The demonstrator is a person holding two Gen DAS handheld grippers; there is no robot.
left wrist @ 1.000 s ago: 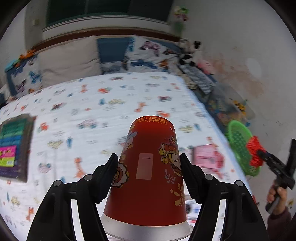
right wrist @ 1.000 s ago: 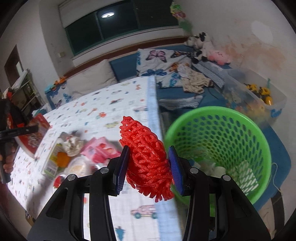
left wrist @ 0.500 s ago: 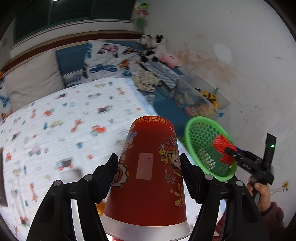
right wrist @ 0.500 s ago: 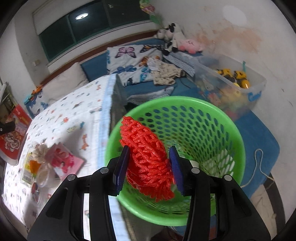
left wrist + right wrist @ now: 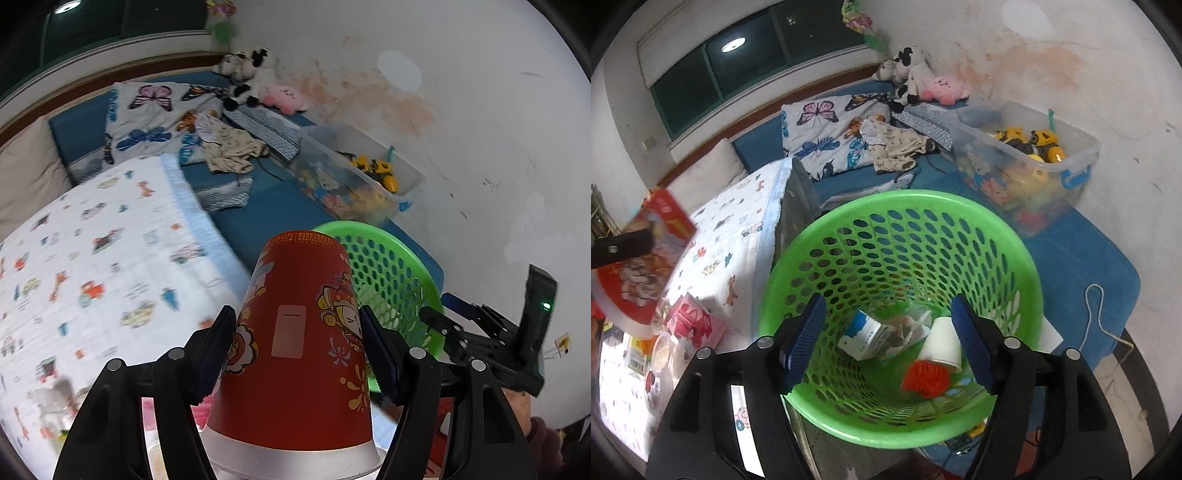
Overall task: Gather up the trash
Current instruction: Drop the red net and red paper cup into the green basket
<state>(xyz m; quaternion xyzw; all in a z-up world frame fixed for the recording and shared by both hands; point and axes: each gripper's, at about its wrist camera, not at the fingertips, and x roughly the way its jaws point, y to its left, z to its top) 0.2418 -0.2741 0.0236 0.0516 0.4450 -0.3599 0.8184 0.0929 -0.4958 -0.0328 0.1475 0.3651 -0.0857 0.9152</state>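
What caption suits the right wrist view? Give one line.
Right gripper opening above green basket; red foam net lies inside.

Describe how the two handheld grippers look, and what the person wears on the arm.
Both grippers are black plastic with angular linkage arms and round silver pivot bolts. The left gripper and the right gripper carry dark blue ribbed pads on the fingers. From the left camera, the right unit shows a small green light. A dark maroon sleeve covers the wrist.
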